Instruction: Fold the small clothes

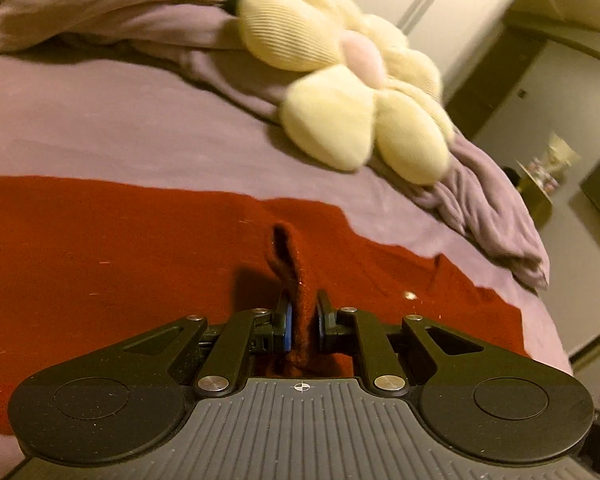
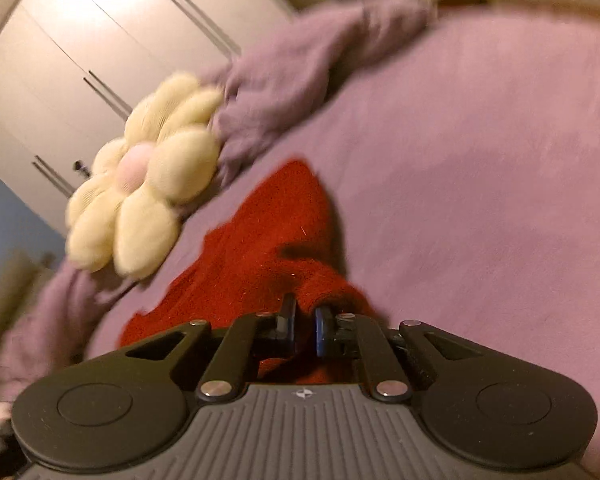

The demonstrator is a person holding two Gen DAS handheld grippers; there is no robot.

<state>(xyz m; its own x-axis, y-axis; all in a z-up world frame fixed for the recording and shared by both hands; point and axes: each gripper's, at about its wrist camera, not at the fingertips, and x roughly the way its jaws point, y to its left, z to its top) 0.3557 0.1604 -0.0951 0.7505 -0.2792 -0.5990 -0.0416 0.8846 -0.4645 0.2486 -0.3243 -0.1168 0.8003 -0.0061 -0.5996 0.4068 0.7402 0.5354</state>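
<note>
A dark red knitted garment (image 1: pixel 100 260) lies spread on the purple bed sheet (image 1: pixel 120 120). In the left wrist view my left gripper (image 1: pixel 303 312) is shut on a raised pinch of the red fabric, which stands up in a ridge between the blue pads. In the right wrist view the same red garment (image 2: pixel 260 248) is bunched and lifted toward the camera. My right gripper (image 2: pixel 305 314) is shut on a rolled edge of it, with fabric pressed between the fingers.
A cream flower-shaped plush cushion (image 1: pixel 352 76) lies on a crumpled purple blanket (image 1: pixel 492 204) at the back of the bed; the cushion (image 2: pixel 140 184) also shows left of the garment. White wardrobe doors (image 2: pixel 80 40) stand behind. The bed edge falls off at the right (image 1: pixel 556 344).
</note>
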